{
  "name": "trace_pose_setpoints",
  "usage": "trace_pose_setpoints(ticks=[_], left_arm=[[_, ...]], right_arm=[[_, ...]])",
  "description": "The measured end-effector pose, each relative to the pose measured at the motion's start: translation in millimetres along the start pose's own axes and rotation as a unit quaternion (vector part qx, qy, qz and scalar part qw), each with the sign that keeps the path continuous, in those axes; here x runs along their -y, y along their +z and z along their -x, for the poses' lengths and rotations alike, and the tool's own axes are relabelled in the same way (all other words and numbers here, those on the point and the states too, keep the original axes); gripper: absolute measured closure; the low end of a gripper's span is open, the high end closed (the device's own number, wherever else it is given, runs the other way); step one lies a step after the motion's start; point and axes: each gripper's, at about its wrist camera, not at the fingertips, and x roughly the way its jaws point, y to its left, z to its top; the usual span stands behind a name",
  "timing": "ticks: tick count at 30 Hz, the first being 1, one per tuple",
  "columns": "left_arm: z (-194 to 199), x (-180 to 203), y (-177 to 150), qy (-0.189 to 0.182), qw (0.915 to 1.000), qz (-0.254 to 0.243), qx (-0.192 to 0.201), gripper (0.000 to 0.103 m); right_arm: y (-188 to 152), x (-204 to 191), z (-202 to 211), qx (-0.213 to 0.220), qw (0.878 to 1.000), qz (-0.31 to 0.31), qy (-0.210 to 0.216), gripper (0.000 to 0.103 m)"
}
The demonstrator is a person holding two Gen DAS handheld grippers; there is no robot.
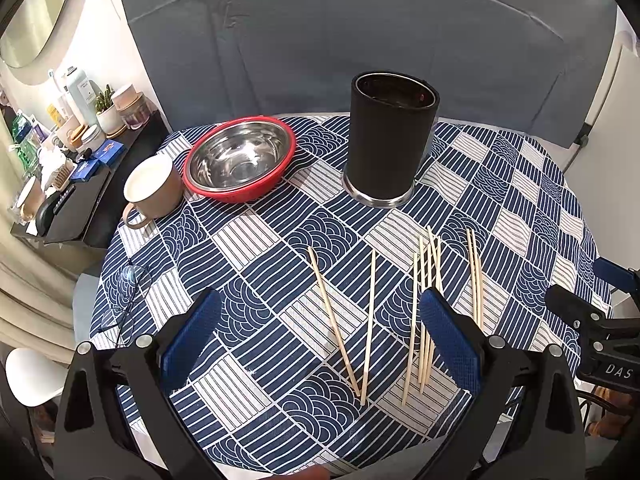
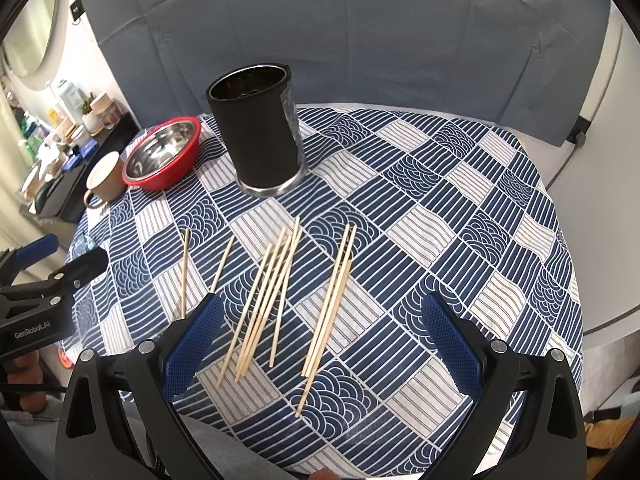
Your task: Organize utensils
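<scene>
Chopsticks (image 2: 276, 292) lie between right tool's (image 2: 320, 344) spread fingers.

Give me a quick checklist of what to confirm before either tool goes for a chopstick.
1. Left tool open and empty: ok.
2. Right tool open and empty: ok.
3. Holder upright, mouth clear: ok; nothing sticks out of it.
4. Chopsticks all on the cloth, within view: ok.
5. Chopsticks easy to pick singly: not ok; the middle bunch lies overlapping, and two meet at their tips.
6. Bowl and mug out of the path to the holder: ok; both sit to its left.
</scene>
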Motion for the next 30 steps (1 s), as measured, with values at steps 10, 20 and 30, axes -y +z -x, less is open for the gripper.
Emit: trace_pose_setpoints(ticks=[10, 20, 30], left_arm=[[0.0, 0.3, -0.4, -0.001, 1.0000, -0.001, -0.001, 0.006], [-2.8, 2.7, -0.1, 0.000, 1.0000, -0.005, -0.006, 0.006], [-5.8, 6.2, 1.2, 0.001, 0.9999, -0.010, -0.012, 0.006]], right_arm=[[-1.6, -0.1, 0.3, -0.001, 1.000, -0.001, 0.000, 0.008], [-1.7, 0.0, -3.0, -0.008, 1.000, -0.002, 0.006, 0.008], [-1.9, 1.3, -6.1, -0.013, 1.000, -0.006, 0.009, 0.008]])
